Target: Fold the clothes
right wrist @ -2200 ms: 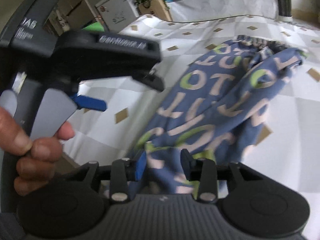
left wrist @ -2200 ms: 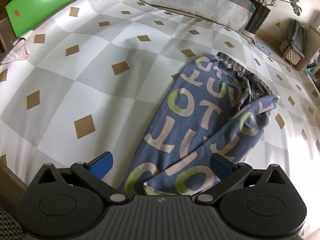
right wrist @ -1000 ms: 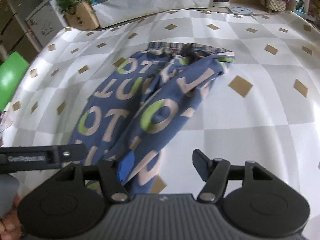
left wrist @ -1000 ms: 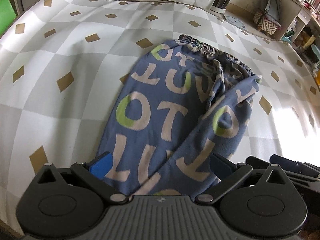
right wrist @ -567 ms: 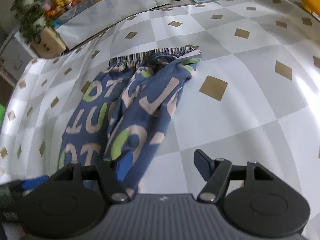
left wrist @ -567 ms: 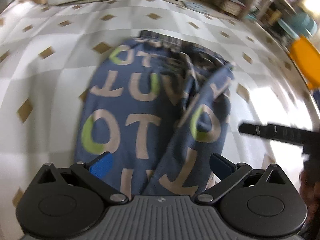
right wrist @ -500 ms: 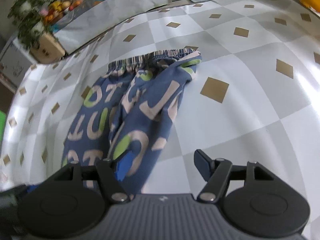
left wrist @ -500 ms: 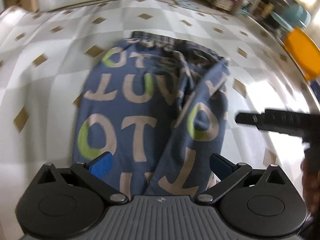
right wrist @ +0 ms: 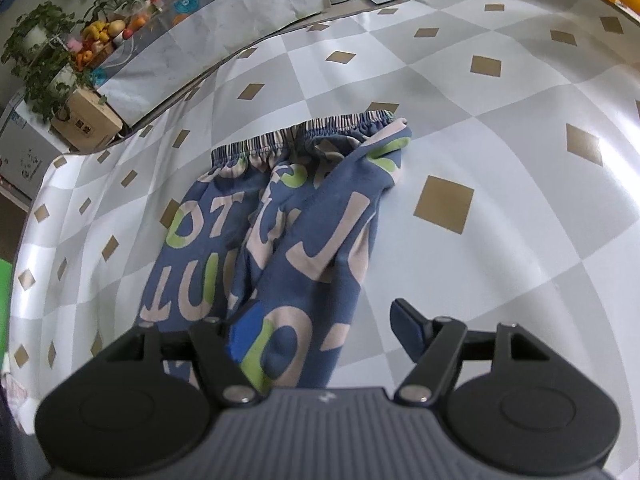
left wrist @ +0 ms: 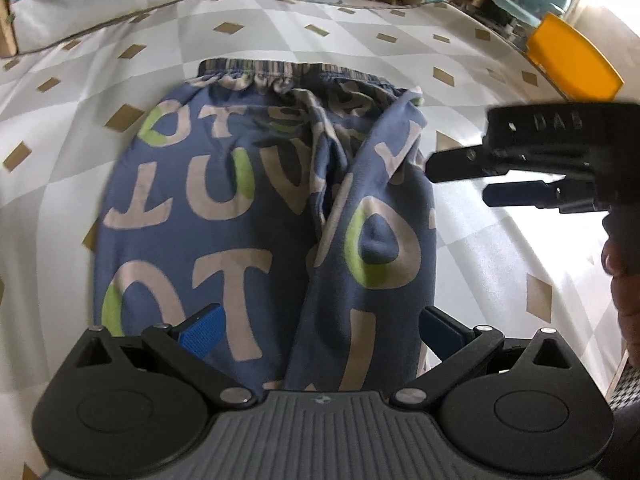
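Note:
Blue trousers (left wrist: 248, 200) printed with large pale and green letters lie flat on the checked tablecloth (left wrist: 480, 264), striped waistband (left wrist: 296, 74) at the far end, one leg overlapping the other. My left gripper (left wrist: 320, 326) hovers open over the legs, its pads clear of the cloth on either side. My right gripper (right wrist: 324, 328) is over the right leg of the trousers (right wrist: 320, 240); its jaws are opening. The leg lies below them and the pads do not press on it. From the left wrist view the right gripper (left wrist: 460, 180) shows at the right, held by a hand (left wrist: 624, 272).
The table's far edge (right wrist: 224, 64) curves behind the waistband, with a draped bench beyond. Plants and fruit (right wrist: 100, 36) and a cardboard box (right wrist: 86, 120) stand at the back left. A yellow board (left wrist: 572, 60) sits past the right edge.
The right gripper has let go of the trouser cuff and opened wide. Both grippers slid along the legs and rolled, so the trousers now lie straight ahead.

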Available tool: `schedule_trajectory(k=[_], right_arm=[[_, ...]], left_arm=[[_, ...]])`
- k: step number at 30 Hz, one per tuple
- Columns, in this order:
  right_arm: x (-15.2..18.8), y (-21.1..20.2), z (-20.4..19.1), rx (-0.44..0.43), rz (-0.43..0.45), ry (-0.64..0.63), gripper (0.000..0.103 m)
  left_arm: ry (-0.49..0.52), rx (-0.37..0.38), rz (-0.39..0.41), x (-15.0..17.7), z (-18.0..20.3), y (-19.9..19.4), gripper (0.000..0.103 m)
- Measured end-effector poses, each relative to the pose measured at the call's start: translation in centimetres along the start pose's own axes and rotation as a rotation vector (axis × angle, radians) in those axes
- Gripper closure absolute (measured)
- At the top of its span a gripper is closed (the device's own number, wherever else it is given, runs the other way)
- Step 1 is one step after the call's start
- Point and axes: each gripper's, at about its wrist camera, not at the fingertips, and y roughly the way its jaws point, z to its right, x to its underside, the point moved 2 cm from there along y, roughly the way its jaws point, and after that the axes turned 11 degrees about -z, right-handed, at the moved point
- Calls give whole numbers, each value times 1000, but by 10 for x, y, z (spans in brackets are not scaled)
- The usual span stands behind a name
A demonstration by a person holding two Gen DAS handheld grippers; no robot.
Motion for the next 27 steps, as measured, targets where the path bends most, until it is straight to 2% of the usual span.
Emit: schedule_trajectory(k=[5, 10, 16, 27], right_arm=[[-5, 1, -7, -9, 5, -23, 33], [-11, 2, -11, 23, 15, -57, 33], [-16, 9, -9, 34, -18, -67, 32], [-24, 13, 2, 54, -47, -39, 30]], left_arm=[[21, 10, 20, -3, 1, 5, 0], [22, 58, 34, -7, -4, 8, 0], [35, 70, 34, -12, -6, 14, 0], [65, 141, -3, -16, 0, 30, 0]])
